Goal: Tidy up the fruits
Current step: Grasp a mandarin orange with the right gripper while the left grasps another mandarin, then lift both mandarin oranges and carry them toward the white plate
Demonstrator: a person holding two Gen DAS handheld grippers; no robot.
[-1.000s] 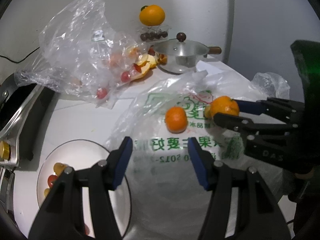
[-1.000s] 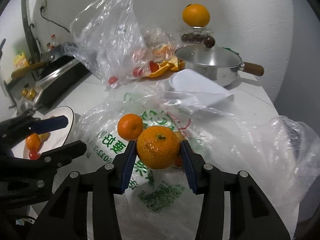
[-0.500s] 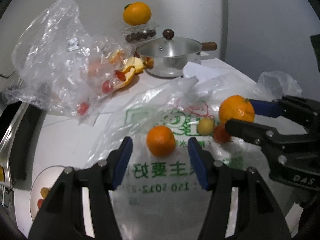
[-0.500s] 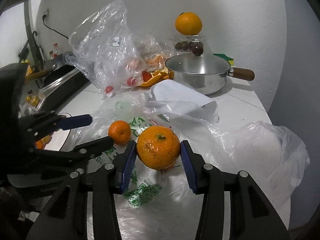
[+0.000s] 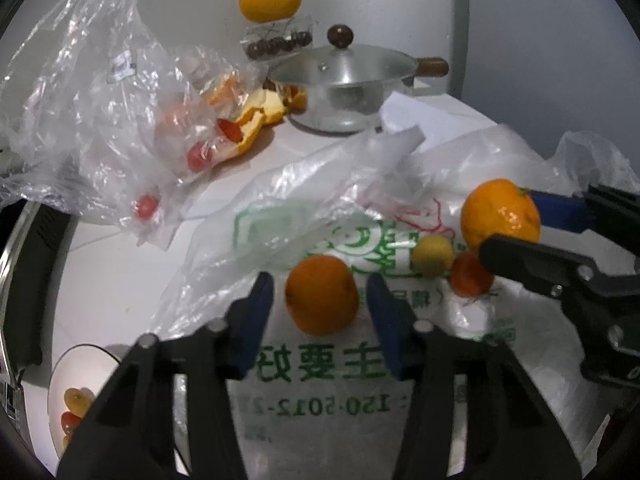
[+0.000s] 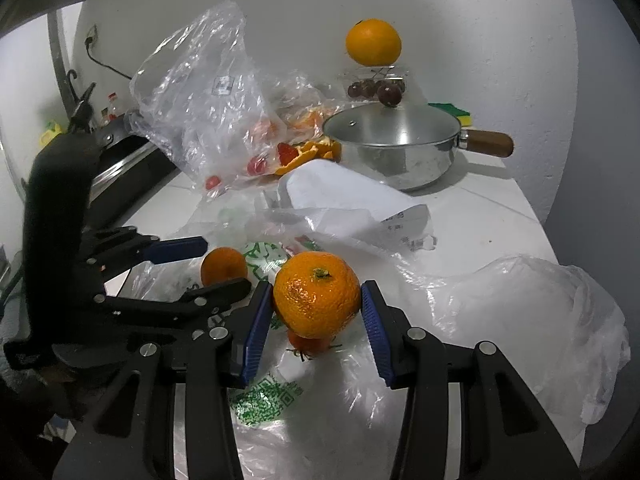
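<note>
Yellow fruit [image 5: 432, 255] (left wrist view only)

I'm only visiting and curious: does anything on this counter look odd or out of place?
Yes. A big orange is perched atop a clear box of dark fruit behind the pot, which looks precarious. Torn orange peel lies loose on the counter beside a crumpled clear bag.

Right gripper [image 6: 317, 307] fingers [image 6: 256, 320] clamp a mandarin [image 6: 317, 294] above the printed bag [image 6: 280, 392].
</note>
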